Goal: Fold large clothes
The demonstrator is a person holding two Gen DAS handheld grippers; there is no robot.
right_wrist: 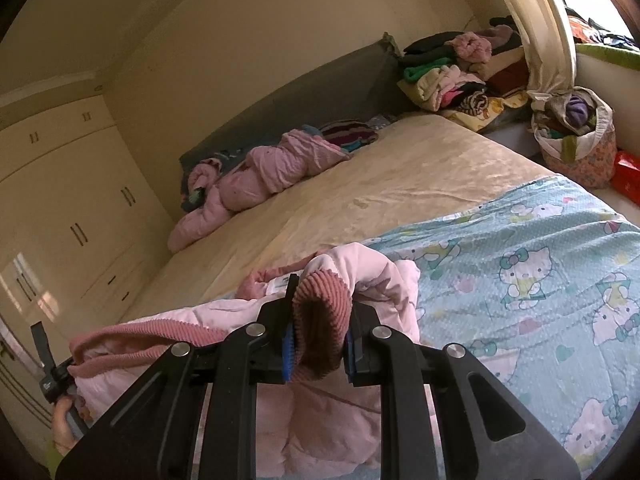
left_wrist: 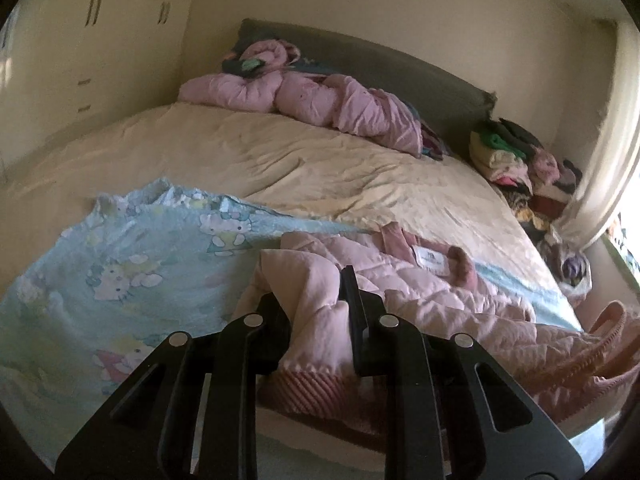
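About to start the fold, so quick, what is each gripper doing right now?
Left gripper: shut on the pink jacket, near its ribbed hem.
Right gripper: shut on the jacket's ribbed cuff.

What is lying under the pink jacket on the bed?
The pink jacket lies on a blue cartoon-print sheet, spread over the beige bed cover. What is under the jacket's middle is hidden. Both grippers hold it.

The bed (left_wrist: 280,160) carries a cartoon-print sheet (left_wrist: 140,264), pink jacket (left_wrist: 440,292) and crumpled pink quilt (left_wrist: 312,100).
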